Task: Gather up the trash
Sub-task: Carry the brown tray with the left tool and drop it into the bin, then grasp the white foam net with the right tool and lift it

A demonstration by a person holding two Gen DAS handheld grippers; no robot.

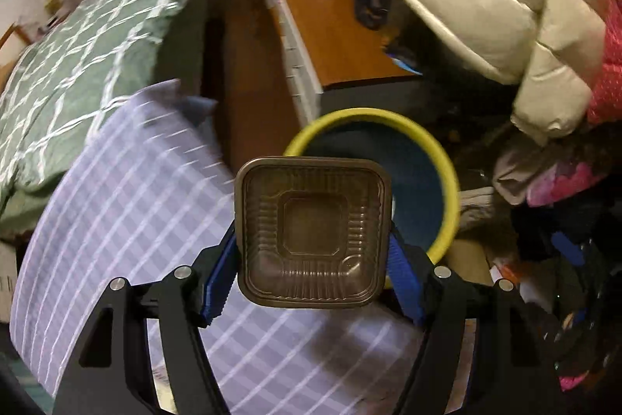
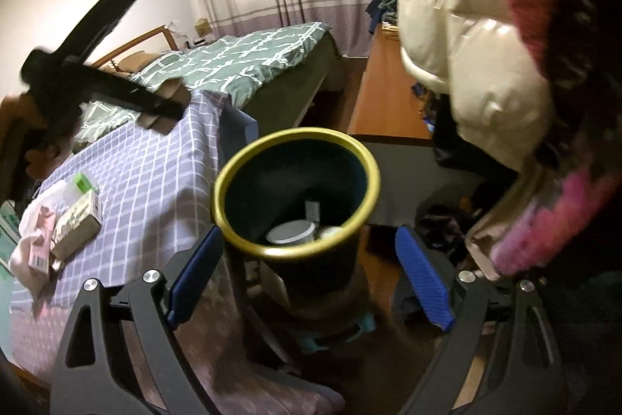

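Pinching the thin brown plastic tray (image 1: pixel 313 234) by its side walls in my left claw (image 1: pixel 311 259), I judge it light, springy and easily crushed, while my right claw (image 2: pixel 311 279) hangs open, empty, near the bin (image 2: pixel 295 189).

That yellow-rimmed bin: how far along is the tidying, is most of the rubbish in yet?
Partly. The bin already holds a white lid or cup and other scraps. In hand: the left gripper is clamped on a brown plastic tray, near the bin's rim but not yet dropped. The right gripper is open and empty. Left: a small carton and pink packet on the checked cloth.
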